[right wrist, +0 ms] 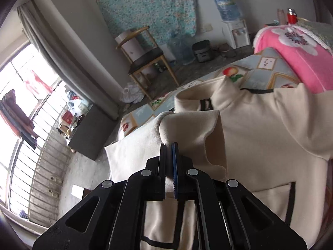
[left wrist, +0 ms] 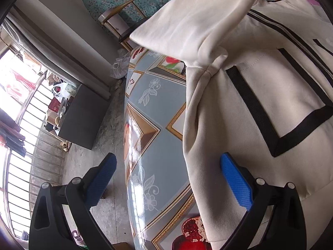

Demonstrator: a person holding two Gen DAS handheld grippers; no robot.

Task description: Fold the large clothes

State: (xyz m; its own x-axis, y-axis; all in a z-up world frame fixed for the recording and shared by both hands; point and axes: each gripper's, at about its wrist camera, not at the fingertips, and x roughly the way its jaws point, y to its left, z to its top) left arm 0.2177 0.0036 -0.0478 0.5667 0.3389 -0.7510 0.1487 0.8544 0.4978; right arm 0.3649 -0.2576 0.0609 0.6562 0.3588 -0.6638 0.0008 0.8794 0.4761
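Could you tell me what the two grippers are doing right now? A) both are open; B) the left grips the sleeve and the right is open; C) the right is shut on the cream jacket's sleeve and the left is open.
C: the right gripper pinches the sleeve of the cream jacket, while the left gripper is spread wide, empty.

I see a matt, soft cream cloth jacket point(left wrist: 239, 108) with black woven trim, lying on a glossy, slick printed surface point(left wrist: 154, 108). My fingers point(left wrist: 236, 182) wear rough-textured blue pads on smooth black plastic. The floor point(left wrist: 104, 125) looks like rough concrete.
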